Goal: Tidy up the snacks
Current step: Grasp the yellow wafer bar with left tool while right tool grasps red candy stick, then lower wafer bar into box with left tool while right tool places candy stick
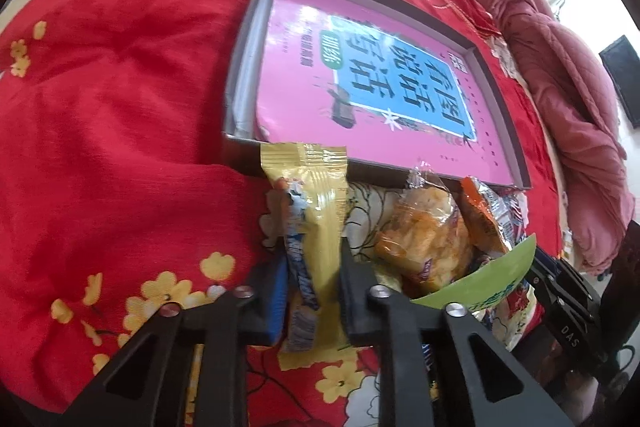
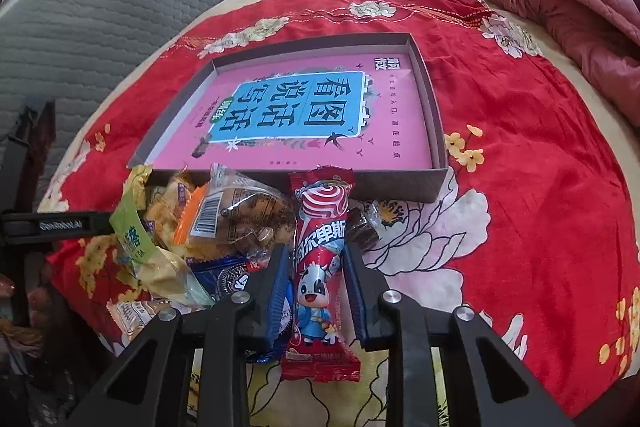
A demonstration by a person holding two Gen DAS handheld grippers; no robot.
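Gripping a yellow snack bar (image 1: 316, 227) lengthwise between narrowed fingers, the left gripper (image 1: 314, 259) holds it just short of the near edge of the shallow grey box (image 1: 240, 67), which lies on the red floral bedspread (image 1: 120, 107) with a pink book (image 1: 320, 67) flat inside. The right gripper (image 2: 318, 259) clamps a red-and-white candy packet (image 2: 320, 247) printed with a cartoon cow, its top end reaching the box's near wall (image 2: 400, 183). Beside both grippers, against that same near wall, lies the heap of remaining snacks: a clear bag of orange crisps (image 1: 424, 243), an orange packet (image 1: 484, 215), a green-and-yellow bag (image 2: 136, 239) and a blue biscuit pack (image 2: 228, 277).
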